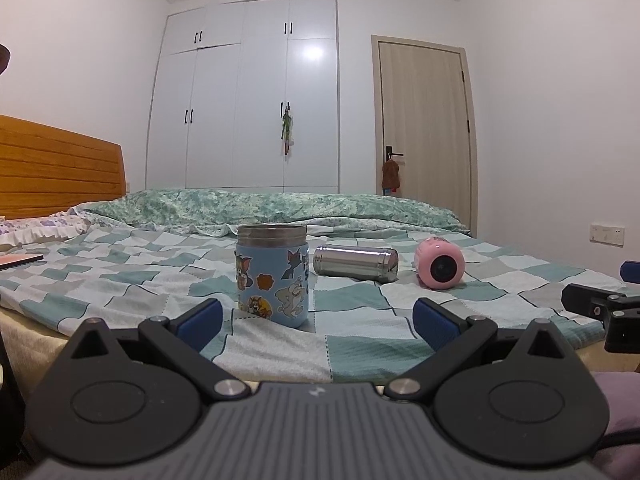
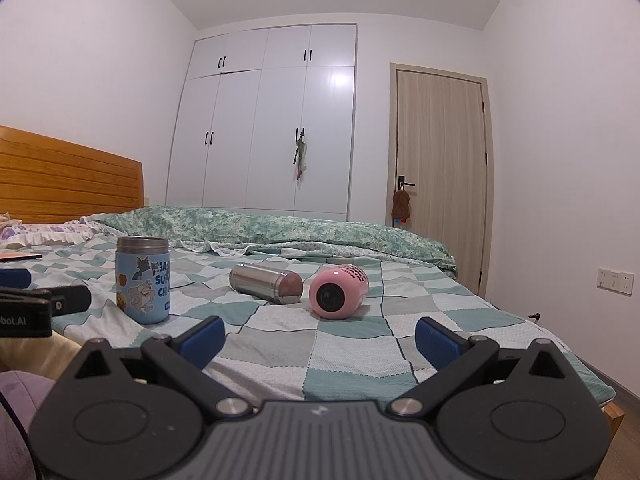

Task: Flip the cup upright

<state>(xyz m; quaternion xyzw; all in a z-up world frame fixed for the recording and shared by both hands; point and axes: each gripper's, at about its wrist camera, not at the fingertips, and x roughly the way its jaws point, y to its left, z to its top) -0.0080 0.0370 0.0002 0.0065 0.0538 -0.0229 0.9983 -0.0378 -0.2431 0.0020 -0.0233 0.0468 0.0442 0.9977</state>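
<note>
- The bed point(image 1: 360, 332) filled the lower half of both views, its soft checked cotton cover in teal, grey and white giving the cups a yielding, slightly uneven seat.
- A rumpled green floral quilt point(image 2: 280, 228) lay bunched along the far side, apparently pushed back to leave working room.
- The left gripper point(image 1: 316, 316) sat low at the bottom centre of its view, blue ribbed pads spread wide with nothing between them, lined up roughly on the blue cup.
- The right gripper point(image 2: 318, 338) was likewise low at the near edge, jaws apart and empty, facing the two fallen cups; probably both were waiting to start.
- The blue cup point(image 1: 273, 276), cartoon-stickered with a steel threaded rim, already stood upright at centre of the left view.
- The steel cup point(image 2: 266, 283), a smooth polished cylinder, lay on its side right of the blue one; it would likely roll and slip easily.
- The pink cup point(image 2: 338, 291), rounded and matte, lay on its side just beside the steel one, its end facing the camera in the middle of the right view, still needing to be stood up.
</note>
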